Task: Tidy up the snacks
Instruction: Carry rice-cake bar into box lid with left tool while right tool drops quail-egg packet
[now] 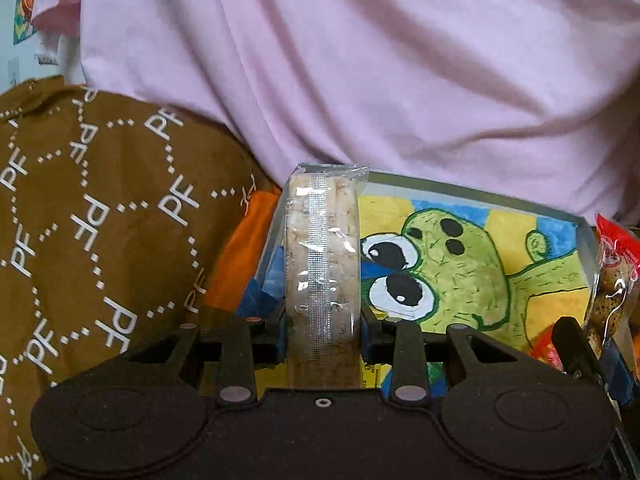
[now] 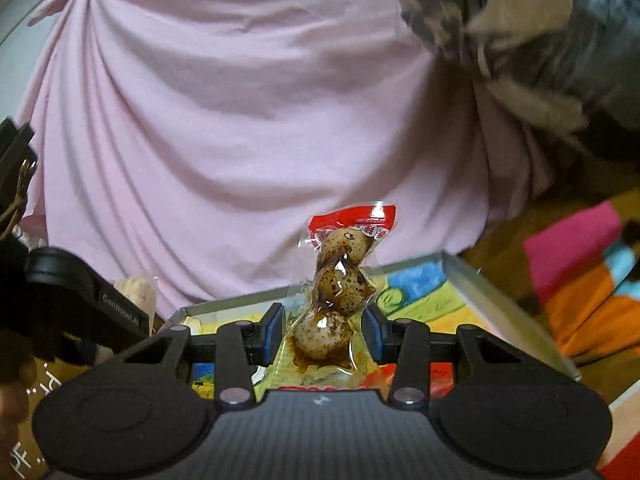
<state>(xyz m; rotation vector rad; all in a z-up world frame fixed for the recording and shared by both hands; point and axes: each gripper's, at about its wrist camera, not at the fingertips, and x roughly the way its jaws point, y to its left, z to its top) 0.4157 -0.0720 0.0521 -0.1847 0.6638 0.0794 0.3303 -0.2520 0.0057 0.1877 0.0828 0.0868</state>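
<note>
Fingers (image 2: 276, 332) pinch one pack (image 2: 340, 292) — three eggs.

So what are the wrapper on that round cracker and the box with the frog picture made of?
The cracker wrapper looks like thin clear plastic film: glossy, crinkled, with a ribbed heat-sealed seam down the middle. The box seems to be tin or other thin sheet metal, judging by its dull grey, straight, slim rim; stiff card with a silvery coat can't be ruled out.

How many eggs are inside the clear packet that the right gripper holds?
3. In the egg packet the eggs stand in a column: one at the top under the red label, one in the middle, one at the bottom between the right gripper pads. None seems hidden.
</note>
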